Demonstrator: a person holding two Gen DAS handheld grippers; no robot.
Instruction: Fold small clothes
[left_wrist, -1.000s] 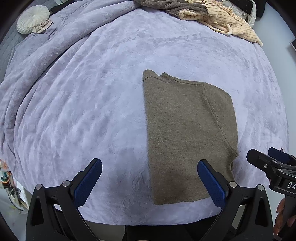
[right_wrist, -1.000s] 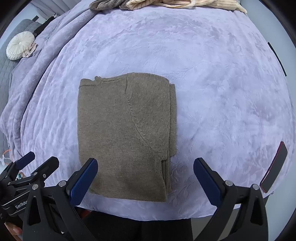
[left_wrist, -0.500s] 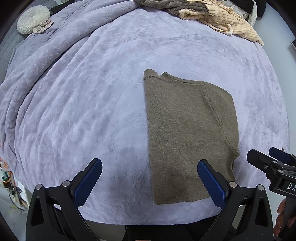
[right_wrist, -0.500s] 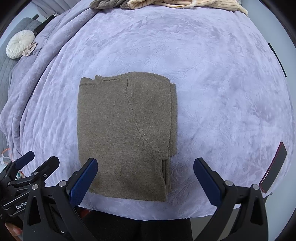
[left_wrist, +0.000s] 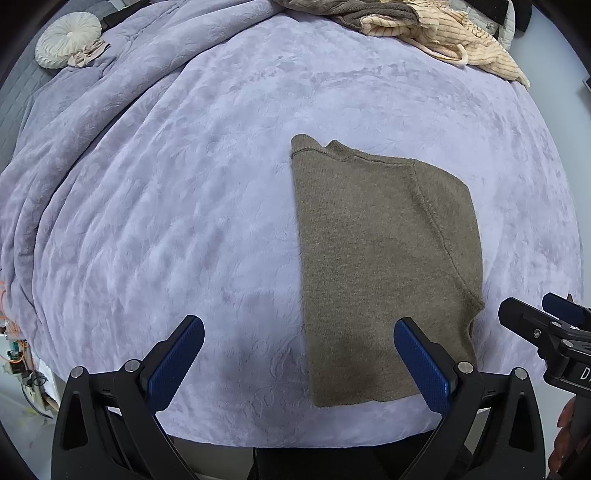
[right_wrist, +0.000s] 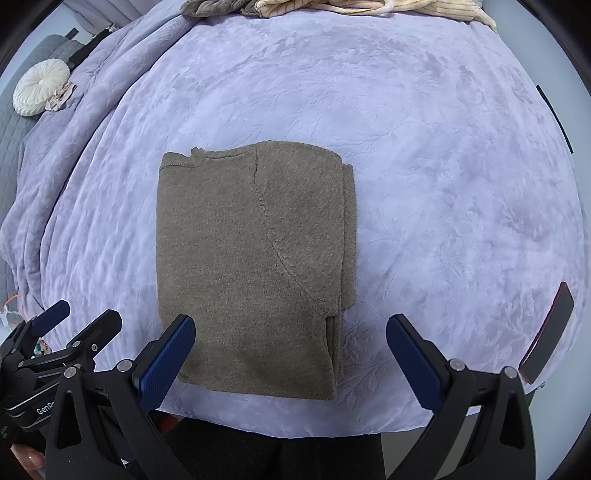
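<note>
On the purple blanket (right_wrist: 443, 184), the left gripper (left_wrist: 299, 360) hangs spread wide and empty. Next, the brown sweater (right_wrist: 251, 266) lies folded lengthwise. The right gripper (right_wrist: 290, 354) gapes too. I think bottom corners need pinching next.

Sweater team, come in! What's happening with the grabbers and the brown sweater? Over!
Left gripper and right gripper: jaws open, holding nothing. Brown sweater folded flat on purple blanket. Nothing in the way.
</note>
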